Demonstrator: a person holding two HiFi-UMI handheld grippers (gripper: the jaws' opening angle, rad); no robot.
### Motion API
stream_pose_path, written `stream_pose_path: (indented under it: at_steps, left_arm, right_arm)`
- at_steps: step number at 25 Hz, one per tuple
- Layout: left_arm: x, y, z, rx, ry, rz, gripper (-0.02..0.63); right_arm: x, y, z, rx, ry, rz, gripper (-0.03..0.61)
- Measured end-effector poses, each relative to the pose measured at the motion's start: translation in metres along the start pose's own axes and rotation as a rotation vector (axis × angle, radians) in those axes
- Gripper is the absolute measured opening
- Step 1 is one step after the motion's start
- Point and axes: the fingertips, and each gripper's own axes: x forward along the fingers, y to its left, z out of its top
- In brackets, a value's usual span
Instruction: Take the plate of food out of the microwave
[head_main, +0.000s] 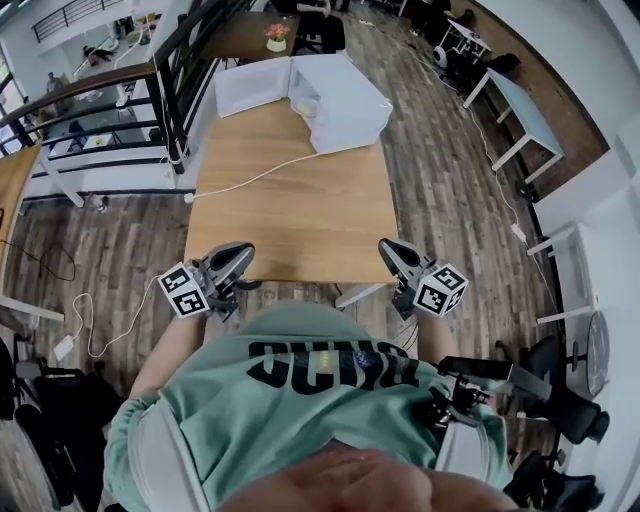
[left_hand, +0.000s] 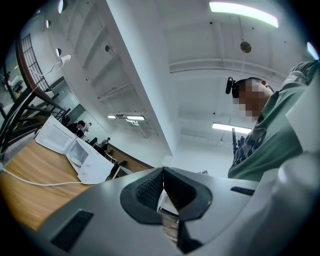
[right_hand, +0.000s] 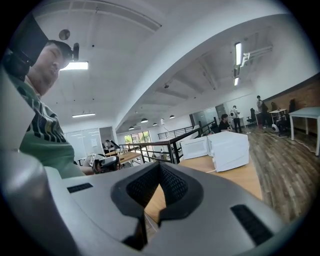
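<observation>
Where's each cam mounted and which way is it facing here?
Head view: on the head, steeply down at table, microwave; shows shirt, left gripper, right gripper.
Left gripper view: on left gripper, across table toward microwave; shows its shut jaws, shirt.
Right gripper view: on right gripper, toward microwave; shows its shut jaws, shirt, left gripper.
Shared: all three see table and microwave.

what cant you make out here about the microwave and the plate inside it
- What lies on the plate: it is too small to tell in both the head view and the left gripper view.
- Controls of the microwave: too small in every view.
- The plate in the right gripper view: hidden behind the microwave's own side wall.
</observation>
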Motion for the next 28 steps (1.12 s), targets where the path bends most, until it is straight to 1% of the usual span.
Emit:
stream_pose_path:
  at_steps: [4, 8, 12, 16, 20, 24, 28]
  left_arm:
    - [0.008, 0.018, 0.0, -0.015, -0.007, 0.018, 0.006]
    - [0.031, 0.033, -0.002, -0.007, 0.002, 0.062, 0.006]
    - [0.071, 0.041, 0.002, 0.04, 0.0, 0.118, 0.006]
    - [0.108, 0.047, 0.007, 0.08, -0.03, 0.205, 0.006]
    - [0.145, 0.051, 0.005, 0.099, -0.044, 0.289, 0.006]
    - [0.171, 0.05, -0.004, 0.111, -0.037, 0.358, 0.006]
    - [0.181, 0.057, -0.006, 0.111, -0.009, 0.414, 0.006]
  right_arm:
    - [0.013, -0.017, 0.0, 0.005, 0.021, 0.017, 0.006]
    - [0.025, -0.056, 0.0, 0.04, 0.004, 0.057, 0.006]
    - [0.04, -0.104, 0.007, 0.055, -0.006, 0.139, 0.006]
    - [0.062, -0.154, 0.023, 0.041, 0.0, 0.246, 0.006]
    - [0.079, -0.195, 0.041, 0.037, -0.007, 0.348, 0.006]
    - [0.092, -0.224, 0.036, 0.066, -0.008, 0.43, 0.006]
    - [0.108, -0.24, 0.025, 0.122, -0.004, 0.475, 0.006]
